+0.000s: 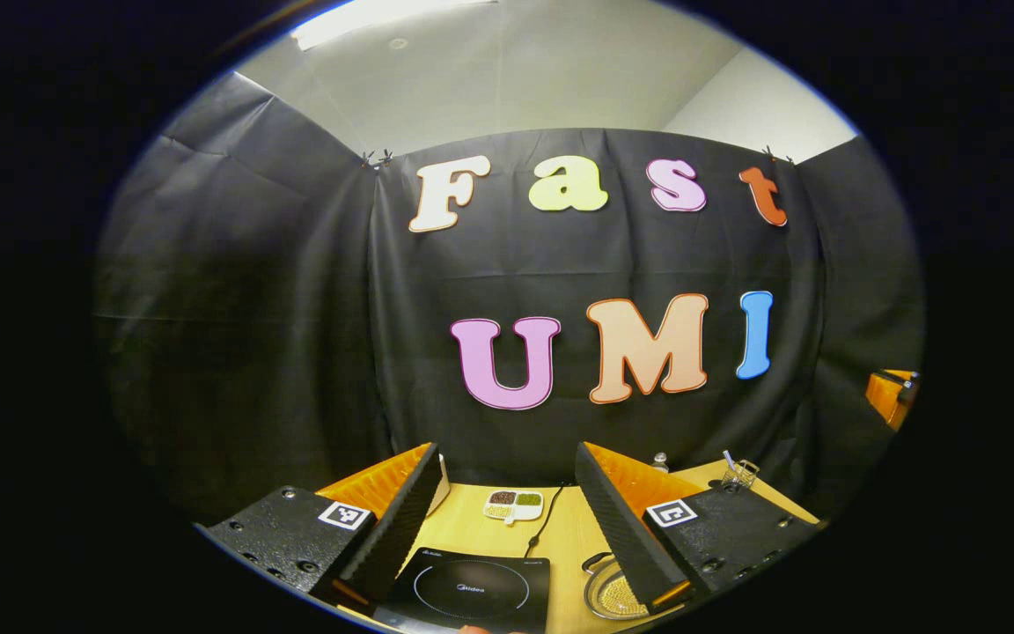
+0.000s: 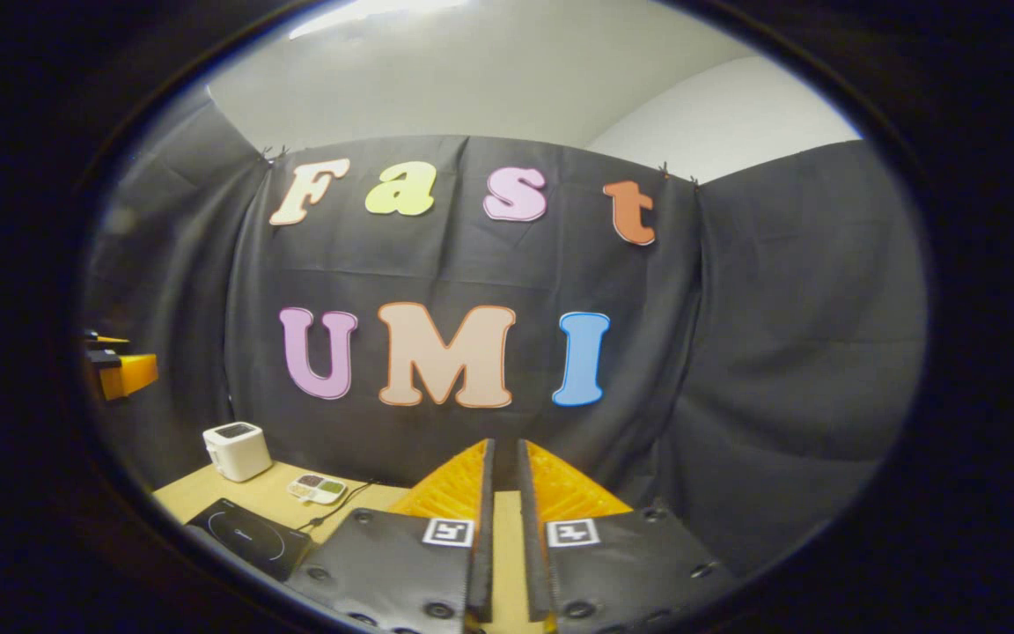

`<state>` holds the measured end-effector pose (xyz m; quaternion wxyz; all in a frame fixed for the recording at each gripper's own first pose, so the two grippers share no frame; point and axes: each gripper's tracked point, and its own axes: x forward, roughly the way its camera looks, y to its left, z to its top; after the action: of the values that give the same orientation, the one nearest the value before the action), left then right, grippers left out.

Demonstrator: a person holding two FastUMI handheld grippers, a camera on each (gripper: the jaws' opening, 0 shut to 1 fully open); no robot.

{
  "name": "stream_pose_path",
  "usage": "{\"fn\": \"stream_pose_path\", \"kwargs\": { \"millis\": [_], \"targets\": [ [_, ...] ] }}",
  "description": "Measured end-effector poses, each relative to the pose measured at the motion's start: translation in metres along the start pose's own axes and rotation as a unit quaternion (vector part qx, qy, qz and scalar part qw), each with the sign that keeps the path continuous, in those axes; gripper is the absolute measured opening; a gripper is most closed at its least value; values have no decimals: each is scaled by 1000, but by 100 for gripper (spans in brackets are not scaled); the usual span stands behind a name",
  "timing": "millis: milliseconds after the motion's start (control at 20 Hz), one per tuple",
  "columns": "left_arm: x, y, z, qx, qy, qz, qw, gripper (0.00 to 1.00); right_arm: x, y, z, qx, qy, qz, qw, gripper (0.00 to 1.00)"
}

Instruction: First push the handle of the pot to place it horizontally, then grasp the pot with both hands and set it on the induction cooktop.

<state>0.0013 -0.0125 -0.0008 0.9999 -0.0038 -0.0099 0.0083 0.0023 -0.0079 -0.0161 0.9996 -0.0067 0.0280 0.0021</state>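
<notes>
In the left gripper view, my left gripper [image 1: 507, 462] is open wide above the wooden table [image 1: 573, 537]. The black induction cooktop [image 1: 472, 586] lies low between its fingers. To the right, the metal pot [image 1: 606, 599] shows part of its rim and a dark handle [image 1: 595, 560]; the rest is hidden behind one finger. In the right gripper view, my right gripper [image 2: 505, 449] is shut, with a thin slit and nothing in it, held above the table. The cooktop [image 2: 247, 533] sits far to its lower left.
A small divided dish [image 1: 514, 504] and a black cord [image 1: 551, 519] lie behind the cooktop. A wire basket [image 1: 740, 474] stands at the back right. A white toaster [image 2: 237, 449] stands at the back left near the dish [image 2: 318, 487]. The other gripper [image 1: 890, 396] hangs far right.
</notes>
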Motion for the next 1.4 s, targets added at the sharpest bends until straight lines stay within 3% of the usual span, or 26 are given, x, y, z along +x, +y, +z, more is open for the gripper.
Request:
{"fn": "stream_pose_path", "kwargs": {
  "millis": [100, 200, 250, 300, 450, 700, 800, 900, 1150, 1250, 1400],
  "targets": [
    [0, 1, 0, 4, 0, 3, 1000, 98, -1, 6, 0, 7, -1, 11, 1000, 3],
    [-1, 1, 1, 6, -2, 5, 1000, 98, -5, 5, 0, 1, -1, 11, 1000, 10],
    [-2, 2, 1, 6, -4, 6, 1000, 98, 20, -2, -13, -1, -8, 6, 1000, 10],
    [-2, 1, 3, 7, -5, 6, 1000, 98, 1, 4, -5, 0, -4, 13, 1000, 0],
    [-4, 2, 5, 11, -8, 8, 1000, 99, 0, 10, -18, 0, 10, 25, 1000, 2],
    [-4, 1, 6, 10, -12, 10, 1000, 99, -3, 18, -87, -12, 85, 54, 995, 0],
    [-6, 4, 7, 11, -12, 13, 1000, 98, -9, 23, -124, -17, 128, 65, 990, 5],
    [-6, 5, 6, 12, -12, 16, 1000, 99, -17, 26, -156, -18, 162, 76, 984, 0],
    [-7, 13, 5, 13, -10, 28, 999, 99, -42, 40, -225, -30, 227, 108, 968, 0],
    [-7, 17, 4, 14, -9, 33, 999, 99, -52, 45, -254, -32, 262, 121, 957, 0],
    [-7, 21, 4, 17, -9, 41, 999, 98, -72, 54, -303, -30, 336, 141, 931, 2]
  ]
}}
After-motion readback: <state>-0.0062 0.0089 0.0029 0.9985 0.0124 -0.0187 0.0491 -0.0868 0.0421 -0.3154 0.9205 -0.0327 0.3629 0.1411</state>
